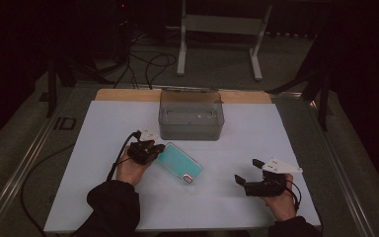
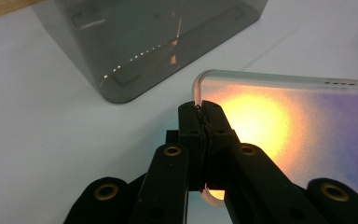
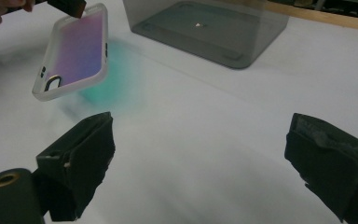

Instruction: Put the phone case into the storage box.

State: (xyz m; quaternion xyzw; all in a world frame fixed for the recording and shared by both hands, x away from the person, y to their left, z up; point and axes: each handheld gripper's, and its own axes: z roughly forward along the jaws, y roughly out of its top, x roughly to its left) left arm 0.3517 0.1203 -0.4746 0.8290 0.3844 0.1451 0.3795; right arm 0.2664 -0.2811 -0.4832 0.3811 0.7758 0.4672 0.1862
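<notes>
A translucent phone case with an iridescent teal-to-purple back hangs just above the white sheet, in front of the grey box. My left gripper is shut on the case's upper corner; in its own view the jaws pinch the clear rim. In the right gripper view the case is lifted and tilted, casting a teal glow on the sheet. My right gripper rests near the front right of the sheet, open, with nothing between its fingers.
A smoky transparent plastic box stands at the back middle of the white sheet. The wooden table edge runs behind it. A cable trails from the left gripper. A metal frame stands on the floor beyond.
</notes>
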